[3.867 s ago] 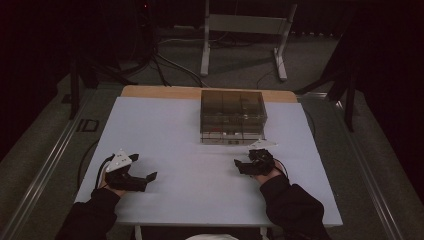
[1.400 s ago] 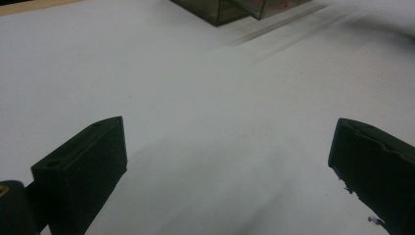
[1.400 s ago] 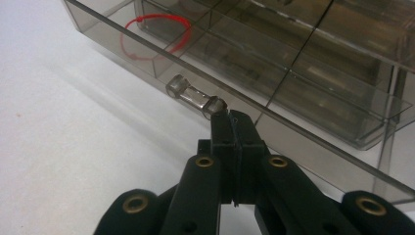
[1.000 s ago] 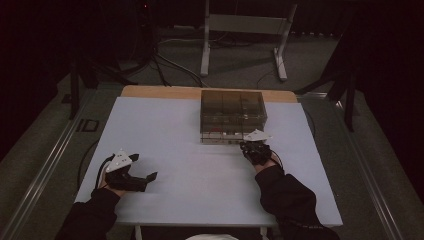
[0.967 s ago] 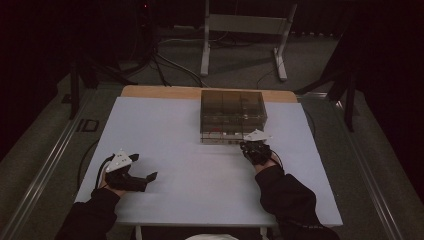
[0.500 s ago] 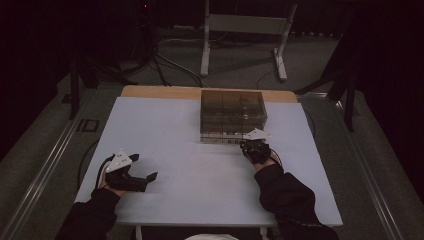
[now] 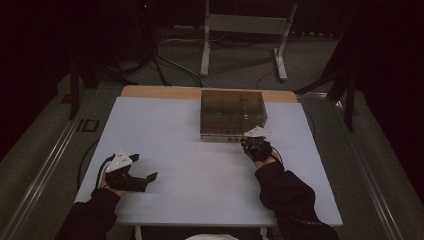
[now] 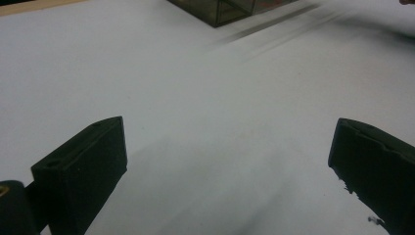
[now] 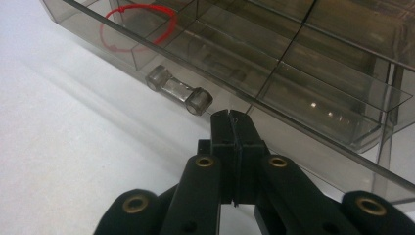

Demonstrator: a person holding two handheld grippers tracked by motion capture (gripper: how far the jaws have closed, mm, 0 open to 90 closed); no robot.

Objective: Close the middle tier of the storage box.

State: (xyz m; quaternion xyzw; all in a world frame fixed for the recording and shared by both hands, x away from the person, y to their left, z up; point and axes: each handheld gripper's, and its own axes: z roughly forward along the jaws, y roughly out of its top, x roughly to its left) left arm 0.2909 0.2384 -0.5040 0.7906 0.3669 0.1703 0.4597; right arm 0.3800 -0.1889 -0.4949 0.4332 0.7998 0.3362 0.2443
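- High view: my right gripper (image 7: 252, 143) sits at the near right corner of the smoky clear drawer box (image 7: 232, 114), right up against its front face. The box stands toward the far edge of the white table (image 7: 200, 170), a little right of the middle.
- High view again: my left gripper (image 7: 142, 170) rests low near the table's front left corner, well apart from the box, with a wide bare stretch of white top between the two. A strip of bare wood shows along the table's far edge behind the box.
- Left gripper view: my jaws stand spread wide with nothing between them, just bare table. A corner of the box (image 8: 220, 7) shows far off at the top edge, so the run ahead is open.
- Right gripper view: my jaws are pressed flat together, pinching nothing, their tips just short of the box's lower front edge. The clear bar handle (image 9: 179, 90) of a drawer lies just beside the tips, up and to the left, apart from them. A red ring (image 9: 138, 27) lies in a compartment above the handle. Open table runs off to the left.
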